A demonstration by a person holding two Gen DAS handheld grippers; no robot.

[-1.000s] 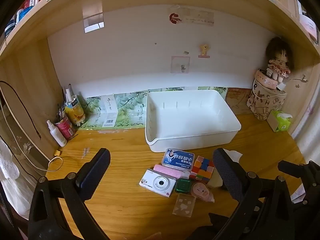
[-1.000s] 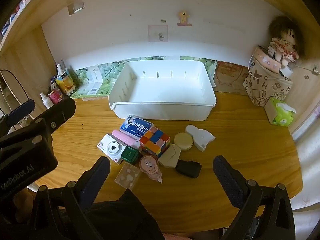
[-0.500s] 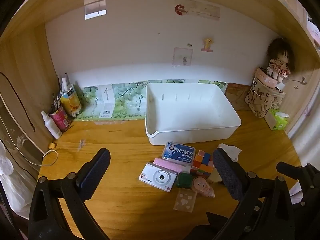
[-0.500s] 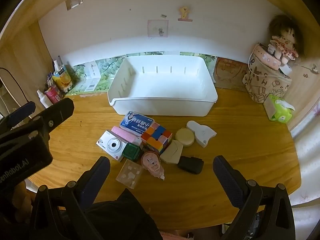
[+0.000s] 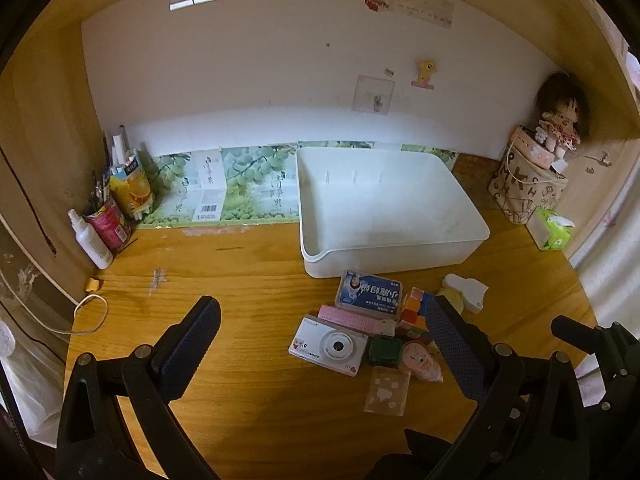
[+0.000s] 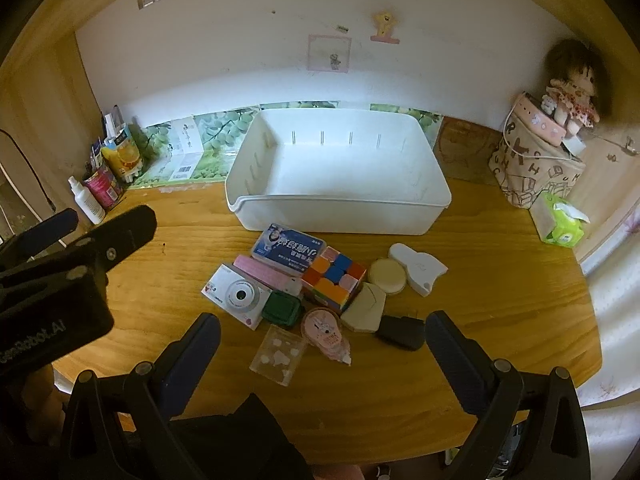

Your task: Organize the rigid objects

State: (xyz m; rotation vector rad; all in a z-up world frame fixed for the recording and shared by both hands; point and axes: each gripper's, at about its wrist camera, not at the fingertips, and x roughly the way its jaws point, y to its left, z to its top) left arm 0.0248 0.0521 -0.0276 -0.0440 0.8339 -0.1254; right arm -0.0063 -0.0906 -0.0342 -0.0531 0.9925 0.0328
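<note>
Both hand-held grippers hang spread wide and empty over the counter (image 6: 500, 312): the left hand-held gripper (image 5: 320, 344) at about 8 o'clock of the pile, the right hand-held gripper (image 6: 322, 354) at its 6 o'clock. The white bin (image 6: 340, 216) at 12 o'clock holds nothing. Just before it lie the small rigid things, touching one another: a white camera (image 6: 238, 296), blue box (image 6: 290, 248) and puzzle cube (image 6: 334, 278). All look light, stiff and smooth; the camera is likely the most fragile, so pinch across its short flat edges, clear of the lens.
</note>
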